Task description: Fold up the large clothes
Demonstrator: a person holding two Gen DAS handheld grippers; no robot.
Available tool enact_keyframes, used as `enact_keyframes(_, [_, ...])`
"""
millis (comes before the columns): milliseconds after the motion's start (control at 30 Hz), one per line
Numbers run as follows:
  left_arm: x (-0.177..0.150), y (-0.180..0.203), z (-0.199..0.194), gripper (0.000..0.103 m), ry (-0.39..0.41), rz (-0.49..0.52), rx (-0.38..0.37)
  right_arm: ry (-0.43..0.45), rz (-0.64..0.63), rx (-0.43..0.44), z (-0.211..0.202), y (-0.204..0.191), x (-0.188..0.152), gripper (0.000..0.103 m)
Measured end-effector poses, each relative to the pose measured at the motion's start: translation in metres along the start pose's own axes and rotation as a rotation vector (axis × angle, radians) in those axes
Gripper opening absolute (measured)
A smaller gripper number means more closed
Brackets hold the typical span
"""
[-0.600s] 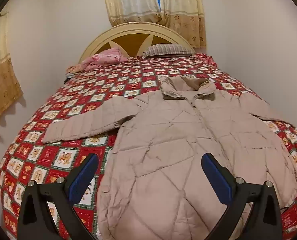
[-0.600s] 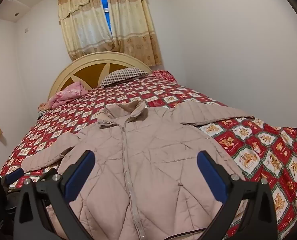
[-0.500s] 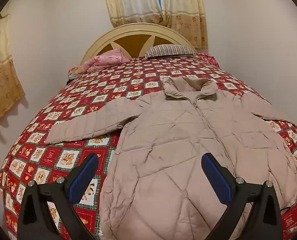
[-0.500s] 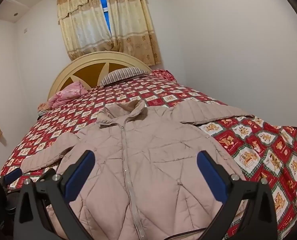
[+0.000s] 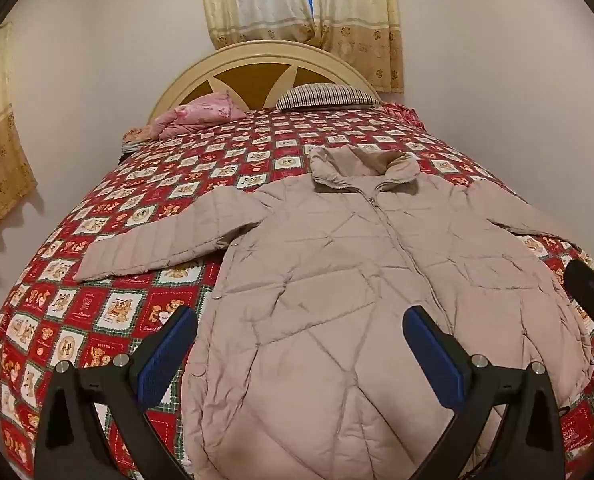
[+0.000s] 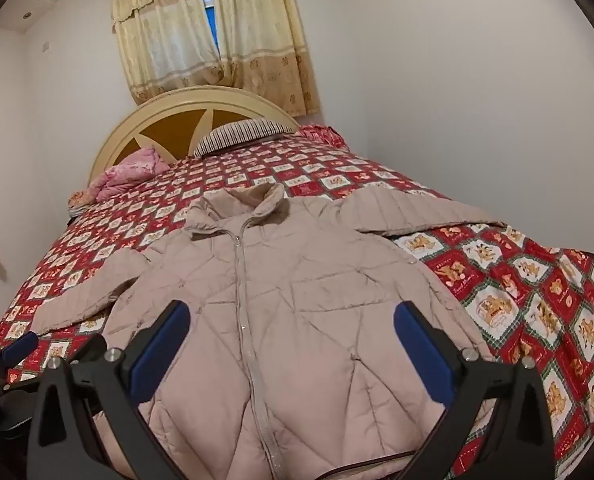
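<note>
Over the last half second I note both views have tipped slightly, showing more wall and curtain above the bed; nothing on it has shifted. My left gripper [image 5: 299,344] hangs with jaws fully apart and empty over the lower left panel of the beige quilted zip-up puffer coat [image 5: 357,280], its left sleeve [image 5: 157,240] ahead and left on the red teddy-bear patchwork bedspread [image 5: 109,308]. My right gripper [image 6: 291,340], equally wide and empty, straddles the zip, right sleeve [image 6: 409,210] ahead and right; I judge folding not begun.
</note>
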State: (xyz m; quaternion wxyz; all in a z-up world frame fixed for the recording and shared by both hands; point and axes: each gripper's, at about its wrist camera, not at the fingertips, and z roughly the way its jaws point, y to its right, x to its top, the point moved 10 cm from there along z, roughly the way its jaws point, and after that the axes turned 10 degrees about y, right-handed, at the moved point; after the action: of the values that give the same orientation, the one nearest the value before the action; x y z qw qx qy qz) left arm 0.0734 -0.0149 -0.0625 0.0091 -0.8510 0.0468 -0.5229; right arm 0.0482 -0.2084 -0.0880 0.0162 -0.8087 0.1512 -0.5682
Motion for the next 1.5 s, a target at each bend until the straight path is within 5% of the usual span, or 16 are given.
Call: enact_keyframes(1500, [-0.004,0.002,-0.001,0.102,-0.008,-0.019,-0.042,-0.053,0.0,-0.003,0.005,-0.003,-0.013,0.103])
